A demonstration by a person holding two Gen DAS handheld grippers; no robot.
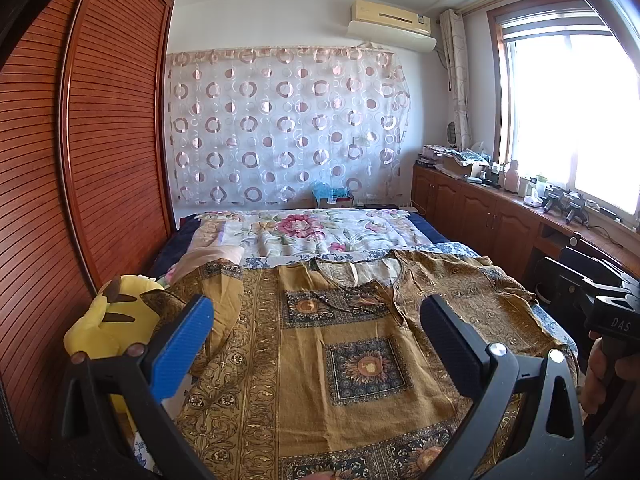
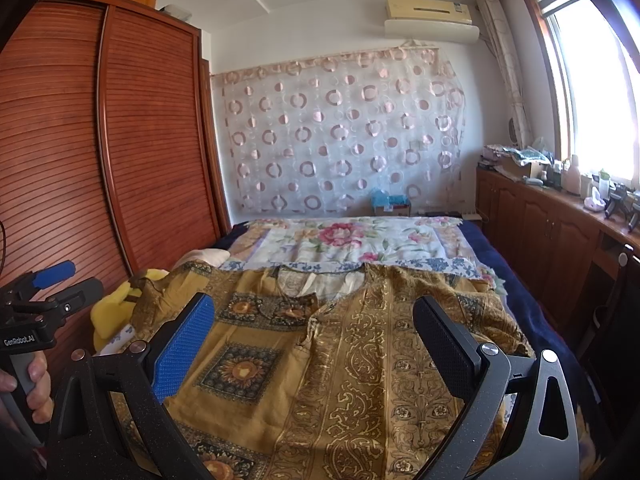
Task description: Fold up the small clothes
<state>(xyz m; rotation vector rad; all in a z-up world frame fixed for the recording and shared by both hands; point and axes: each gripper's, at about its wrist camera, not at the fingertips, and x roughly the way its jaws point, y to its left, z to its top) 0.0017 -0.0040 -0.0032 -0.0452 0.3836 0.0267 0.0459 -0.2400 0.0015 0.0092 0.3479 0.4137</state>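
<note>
A mustard-brown patterned top (image 1: 332, 344) lies spread flat, front up, on the bed, neckline toward the far end; it also shows in the right wrist view (image 2: 340, 360). My left gripper (image 1: 316, 320) is open and empty, held above the garment's lower middle. My right gripper (image 2: 314, 320) is open and empty, held above the garment's right half. The right gripper's body shows at the right edge of the left wrist view (image 1: 612, 312). The left gripper shows at the left edge of the right wrist view (image 2: 48, 304).
A yellow plush toy (image 1: 116, 324) lies at the bed's left edge by the wooden wardrobe (image 1: 80, 160). A floral quilt (image 1: 316, 232) covers the far bed. Wooden cabinets with clutter (image 1: 500, 200) run under the window at right.
</note>
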